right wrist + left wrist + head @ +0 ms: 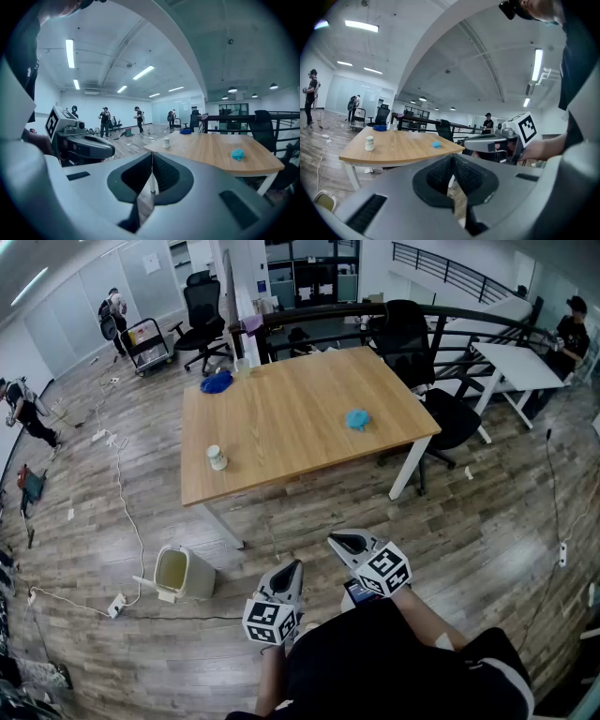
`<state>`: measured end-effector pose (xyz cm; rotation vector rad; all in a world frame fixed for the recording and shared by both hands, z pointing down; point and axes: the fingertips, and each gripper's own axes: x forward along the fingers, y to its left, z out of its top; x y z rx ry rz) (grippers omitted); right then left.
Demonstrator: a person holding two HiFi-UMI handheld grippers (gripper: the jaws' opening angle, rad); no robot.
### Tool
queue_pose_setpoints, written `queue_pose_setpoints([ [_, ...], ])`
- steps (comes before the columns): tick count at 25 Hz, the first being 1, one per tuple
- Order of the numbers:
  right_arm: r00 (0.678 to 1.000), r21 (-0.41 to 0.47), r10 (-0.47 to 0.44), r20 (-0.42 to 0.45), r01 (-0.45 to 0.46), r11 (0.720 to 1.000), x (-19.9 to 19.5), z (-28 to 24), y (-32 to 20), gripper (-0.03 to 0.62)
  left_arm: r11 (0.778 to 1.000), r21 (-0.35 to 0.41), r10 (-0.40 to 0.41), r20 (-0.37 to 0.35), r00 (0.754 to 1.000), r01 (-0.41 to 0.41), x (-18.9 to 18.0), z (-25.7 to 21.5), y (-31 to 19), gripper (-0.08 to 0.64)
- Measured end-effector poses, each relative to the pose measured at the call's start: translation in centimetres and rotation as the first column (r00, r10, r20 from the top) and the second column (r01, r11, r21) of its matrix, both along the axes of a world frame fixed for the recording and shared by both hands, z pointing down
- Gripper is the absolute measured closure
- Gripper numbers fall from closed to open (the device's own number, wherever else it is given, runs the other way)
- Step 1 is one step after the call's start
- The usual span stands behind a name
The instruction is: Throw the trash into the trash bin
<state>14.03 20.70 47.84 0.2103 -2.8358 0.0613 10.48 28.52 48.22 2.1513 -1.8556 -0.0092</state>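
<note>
A wooden table (291,442) stands ahead of me. On it are a small white paper cup (217,457) near the front left edge, a crumpled blue wad (357,418) on the right side and a blue object (217,382) at the far left corner. A beige trash bin (184,574) sits open on the floor, left of the table's front leg. My left gripper (293,566) and right gripper (338,540) hover side by side in front of my body, well short of the table. Both have their jaws shut with nothing between them. The cup (370,143) and wad (436,145) show in the left gripper view.
Black office chairs (422,381) stand at the table's right and far side (202,315). Power strips and cables (117,484) trail across the wooden floor at left. A white table (520,367) and railing lie to the right. People stand at the far left (23,413).
</note>
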Motion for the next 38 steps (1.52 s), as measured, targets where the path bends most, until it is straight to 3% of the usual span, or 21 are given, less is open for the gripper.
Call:
queue_pose_setpoints([
  [9,0.992,-0.054,0.097,-0.075,-0.101,0.993,-0.5,2.4,-4.1,0.594,0.999,-0.049,-0.001,-0.037,0.999,0.0,-2.8,1.3,-3.3,0.563],
  [14,0.995,-0.11,0.072,-0.066,-0.079,0.991,-5.6,4.4,-7.6,0.594,0.995,-0.101,-0.028,-0.044,0.999,0.023,-5.9,2.9,-7.0,0.563],
  [19,0.999,-0.121,0.039,-0.017,-0.041,0.992,-11.8,4.2,-15.2,0.594,0.992,-0.124,-0.006,0.014,1.0,0.008,-10.1,2.2,-15.0,0.563],
  [23,0.995,-0.124,0.101,0.028,-0.097,0.988,-13.3,3.2,-23.0,0.594,0.986,-0.159,0.055,0.068,0.996,-0.043,-13.8,2.5,-23.9,0.563],
  [26,0.983,-0.141,0.176,0.055,-0.167,0.976,-12.8,2.6,-29.2,0.594,0.98,-0.163,0.125,0.074,0.989,-0.112,-14.4,2.0,-30.5,0.563],
  [31,0.947,-0.209,0.316,0.058,-0.298,0.931,-9.9,2.5,-39.2,0.594,0.929,-0.149,0.351,0.067,0.934,-0.338,-10.3,1.9,-39.3,0.563],
  [35,0.901,-0.287,0.432,0.05,-0.401,0.87,-7.3,2.4,-43.5,0.594,0.889,-0.179,0.431,0.021,0.902,-0.421,-9.0,2.6,-43.4,0.563],
  [38,0.876,-0.273,0.481,0.017,-0.459,0.846,-6.4,3.5,-44.4,0.594,0.868,-0.197,0.466,0.007,0.885,-0.456,-9.0,4.0,-46.0,0.563],
])
